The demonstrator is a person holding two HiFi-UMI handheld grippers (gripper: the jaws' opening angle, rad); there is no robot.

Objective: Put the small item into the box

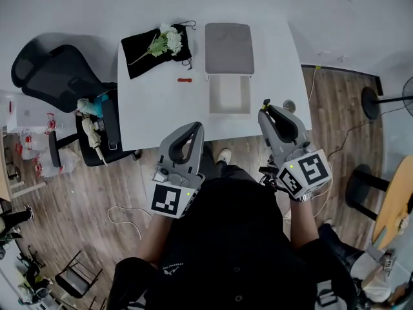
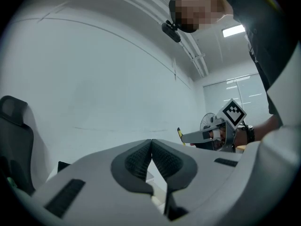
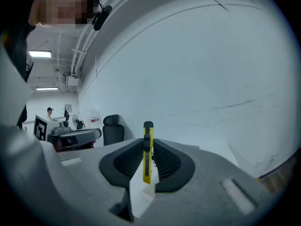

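Utility knife (image 3: 147,166): slim yellow body with a black slider, standing upright. Left tool (image 2: 151,144): jaws together, nothing between them, off the table (image 1: 161,121) edge. Box (image 1: 229,94): white, open, on the table. Right tool (image 1: 266,110): clamped on the Utility knife, near the Box's right side.

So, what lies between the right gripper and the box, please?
Only bare table; the head view shows the right gripper, shut on a yellow knife, beside the box.
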